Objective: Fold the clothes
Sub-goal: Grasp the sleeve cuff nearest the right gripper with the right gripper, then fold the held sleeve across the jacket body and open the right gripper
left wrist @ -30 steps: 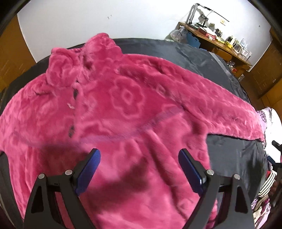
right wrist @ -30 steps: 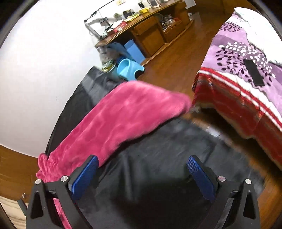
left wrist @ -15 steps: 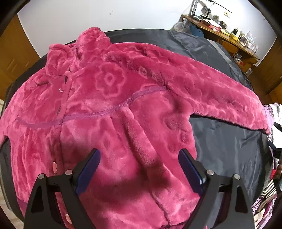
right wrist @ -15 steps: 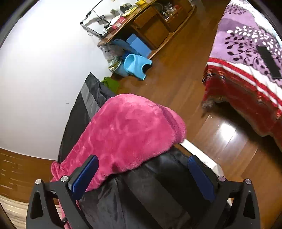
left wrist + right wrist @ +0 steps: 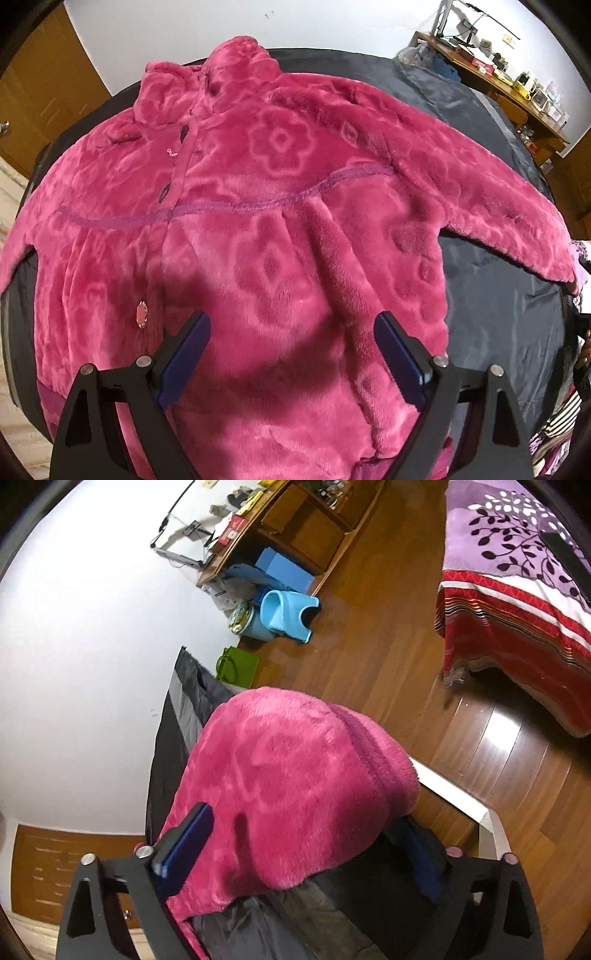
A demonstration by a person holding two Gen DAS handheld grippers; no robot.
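Note:
A pink fleece jacket (image 5: 280, 229) with flower embossing lies spread front-up on a black cloth-covered table (image 5: 491, 325), collar at the far side, sleeves out to both sides. My left gripper (image 5: 291, 339) is open and hovers above the jacket's lower body, holding nothing. In the right wrist view, the end of one sleeve (image 5: 291, 786) lies at the table edge. My right gripper (image 5: 303, 842) is open, its jaws standing on either side of the sleeve end, with the right finger partly hidden behind the fleece.
A bed with a purple and red cover (image 5: 517, 602) stands across the wooden floor (image 5: 388, 627). A cluttered desk (image 5: 295, 513), a blue plastic seat (image 5: 288, 614) and a green bag (image 5: 236, 666) sit by the white wall. More clothes (image 5: 554, 432) lie at the lower right.
My left gripper has drawn back toward the jacket's hem, so more of the jacket shows. My right gripper has moved forward to the sleeve end, which now sits between its fingers.

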